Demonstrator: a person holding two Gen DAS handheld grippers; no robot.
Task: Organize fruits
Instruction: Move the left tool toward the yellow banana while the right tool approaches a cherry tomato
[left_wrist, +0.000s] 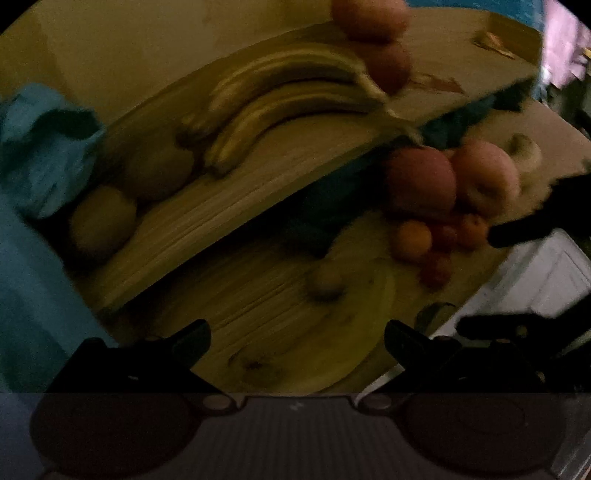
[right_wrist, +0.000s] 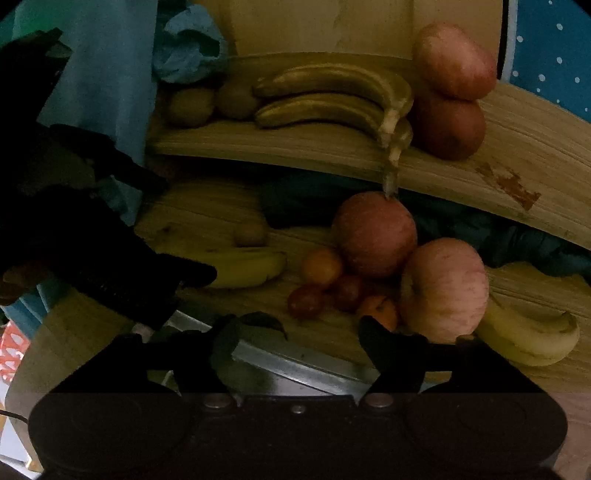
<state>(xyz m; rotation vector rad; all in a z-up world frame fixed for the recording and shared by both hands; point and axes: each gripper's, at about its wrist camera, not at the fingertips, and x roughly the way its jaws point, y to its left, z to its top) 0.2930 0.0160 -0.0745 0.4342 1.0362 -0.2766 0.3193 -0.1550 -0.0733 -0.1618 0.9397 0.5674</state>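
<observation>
Both claws, left (left_wrist: 297, 345) and right (right_wrist: 295, 343), gape wide and empty over loose fruit; bananas (right_wrist: 332, 99) and apples (right_wrist: 452, 92) already sit grouped on the shelf (right_wrist: 258, 144), seemingly sorted by kind.

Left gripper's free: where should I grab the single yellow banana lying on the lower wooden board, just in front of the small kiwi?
Take the single yellow banana across its thick middle, coming down from above with fingers straddling its width. It lies flat, and the small brown kiwi behind leaves little room for a side approach.
</observation>
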